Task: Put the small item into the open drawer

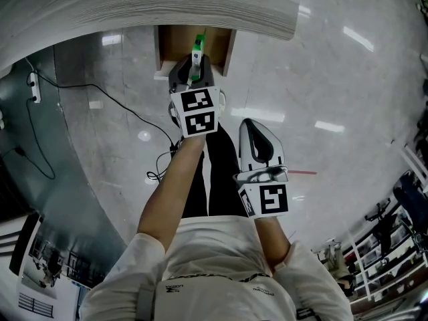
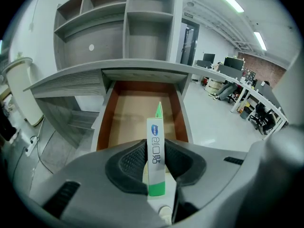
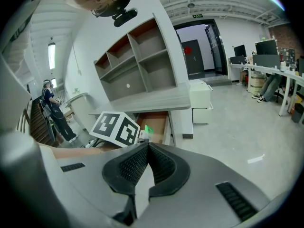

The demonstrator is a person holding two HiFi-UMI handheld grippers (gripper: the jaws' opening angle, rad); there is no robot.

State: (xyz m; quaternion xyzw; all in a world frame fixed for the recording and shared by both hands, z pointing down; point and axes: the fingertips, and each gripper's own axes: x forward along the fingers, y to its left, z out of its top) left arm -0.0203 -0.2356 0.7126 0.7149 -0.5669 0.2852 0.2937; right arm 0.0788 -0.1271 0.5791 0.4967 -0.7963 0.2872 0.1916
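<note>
Now the left gripper [image 2: 155, 163] is clamping its fingers [image 2: 130, 167] on the slim box [image 2: 155, 146] at six o'clock of the drawer [image 2: 135, 113], the right gripper [image 3: 147, 163] idling closed; releasing early risks dropping it short.

You are holding your bare left forearm [image 1: 170, 186] stretched forward, with the left gripper [image 1: 194, 65] pointing ahead and downward, its marker cube [image 1: 197, 111] facing up toward you and its jaws pinching a small box [image 2: 155, 148] upright between the pads. You are carrying your right forearm [image 1: 271, 236] bent in closer to your body. The right gripper [image 1: 251, 127] is sitting behind and beside the left one, also angling downward, its own marker cube [image 1: 265, 200] turned up and its jaws meeting at the tips with nothing between them.
</note>
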